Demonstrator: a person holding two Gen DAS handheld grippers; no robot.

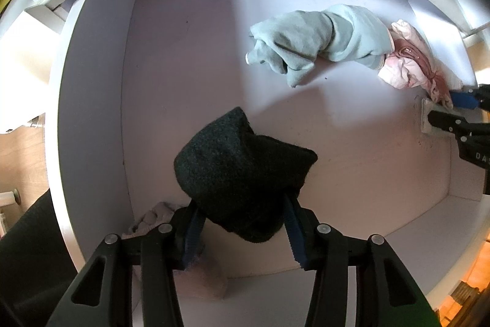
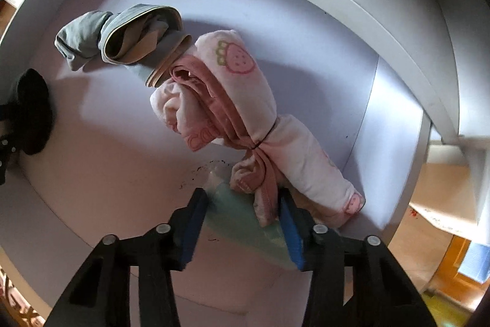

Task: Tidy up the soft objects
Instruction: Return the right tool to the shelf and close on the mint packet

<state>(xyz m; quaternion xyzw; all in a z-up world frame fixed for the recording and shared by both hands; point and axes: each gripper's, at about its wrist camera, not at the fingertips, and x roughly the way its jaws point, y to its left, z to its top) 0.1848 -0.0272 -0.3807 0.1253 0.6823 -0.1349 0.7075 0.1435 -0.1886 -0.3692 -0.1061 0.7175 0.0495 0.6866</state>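
Dark fuzzy sock bundle (image 1: 242,176) between pinching left fingers (image 1: 291,227); right fingers (image 2: 291,230) part-open around pink strawberry-print roll (image 2: 245,100).

In the lower middle of the frame the left claw (image 1: 242,230) has its blue pads (image 1: 294,232) closed against a dark knitted bundle (image 1: 242,173) inside a white drawer (image 1: 92,100). A beige cloth (image 1: 153,218) lies at lower left, partly hidden behind the claw. A pale green rolled garment (image 1: 318,39) lies at upper right, touching a pink bundle (image 1: 407,60) beside it. The right claw (image 1: 450,109) enters at the right edge, at the pink bundle's lower end.
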